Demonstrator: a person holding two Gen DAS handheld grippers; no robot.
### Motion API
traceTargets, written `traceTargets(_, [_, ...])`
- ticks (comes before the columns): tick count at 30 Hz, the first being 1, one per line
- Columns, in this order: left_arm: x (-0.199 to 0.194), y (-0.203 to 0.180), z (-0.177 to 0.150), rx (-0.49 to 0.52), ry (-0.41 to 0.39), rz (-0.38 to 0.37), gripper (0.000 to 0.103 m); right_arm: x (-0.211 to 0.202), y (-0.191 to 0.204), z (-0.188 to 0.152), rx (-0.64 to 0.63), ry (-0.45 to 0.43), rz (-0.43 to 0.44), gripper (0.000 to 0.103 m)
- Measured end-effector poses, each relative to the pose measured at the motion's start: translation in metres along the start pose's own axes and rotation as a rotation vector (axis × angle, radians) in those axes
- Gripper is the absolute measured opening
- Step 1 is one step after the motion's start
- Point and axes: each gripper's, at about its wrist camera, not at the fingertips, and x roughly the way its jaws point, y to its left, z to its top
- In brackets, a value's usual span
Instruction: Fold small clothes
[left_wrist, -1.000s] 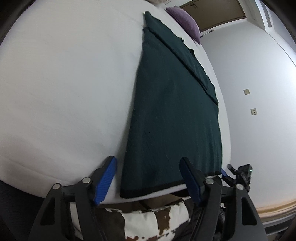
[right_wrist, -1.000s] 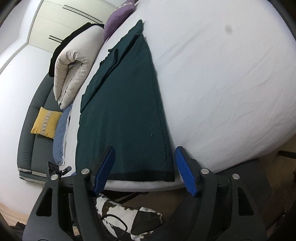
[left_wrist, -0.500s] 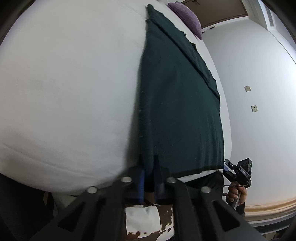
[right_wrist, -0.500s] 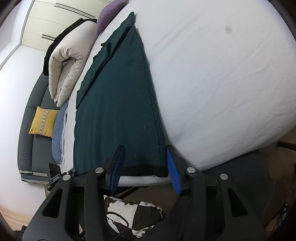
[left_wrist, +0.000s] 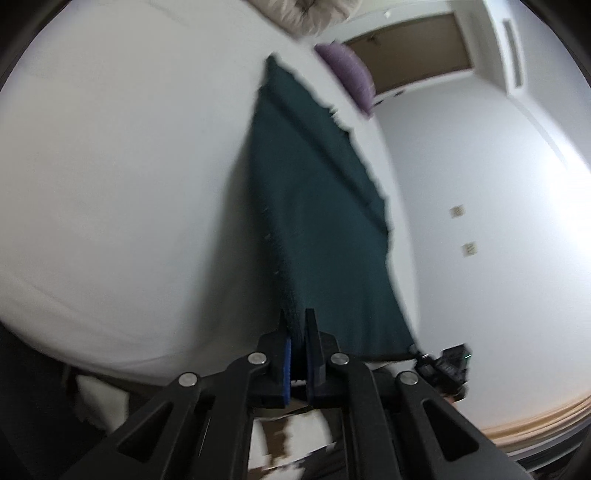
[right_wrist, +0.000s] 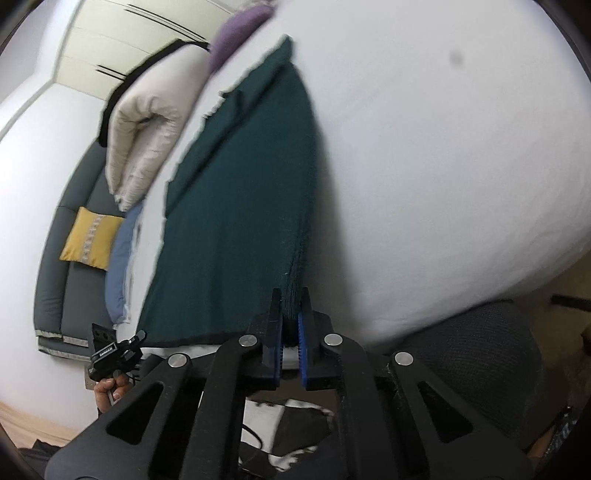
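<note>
A dark green garment lies lengthwise on the white bed, its sleeves folded in along one side. My left gripper is shut on the garment's near left hem corner, which is lifted off the sheet. In the right wrist view the same dark green garment runs away from me, and my right gripper is shut on its near right hem corner, also raised. The hem between the two corners hangs just above the bed's near edge.
A purple pillow and a rolled beige duvet sit at the bed's far end. A grey sofa with a yellow cushion stands beside the bed. The white bed spreads wide to the right. The other gripper shows in a hand.
Both grippers went from open around the hem corners to shut on them. Both then rose, lifting the garment's near edge off the bed.
</note>
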Motion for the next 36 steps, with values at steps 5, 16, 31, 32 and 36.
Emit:
traceTargets(5, [-0.021, -0.030, 0.035, -0.004, -0.100, -0.107, 0.006, -0.014, 0.038, 0.030, -0.037, -0.065, 0.071, 0.005])
traceTargets(16, [0.008, -0.061, 0.147, -0.049, -0.227, -0.190, 0.006, 0.011, 0.104, 0.159, -0.033, -0.198, 0.158, 0.005])
traceTargets(31, [0.118, -0.051, 0.316, -0.080, -0.272, -0.051, 0.006, 0.145, 0.117, 0.340, 0.020, -0.276, 0.007, 0.005])
traceTargets(32, [0.125, -0.048, 0.323, -0.084, -0.269, -0.042, 0.006, 0.156, 0.115, 0.349, 0.025, -0.275, -0.010, 0.005])
traceTargets(36, [0.157, -0.035, 0.352, -0.093, -0.258, 0.013, 0.006, 0.197, 0.107, 0.377, 0.040, -0.275, -0.070, 0.005])
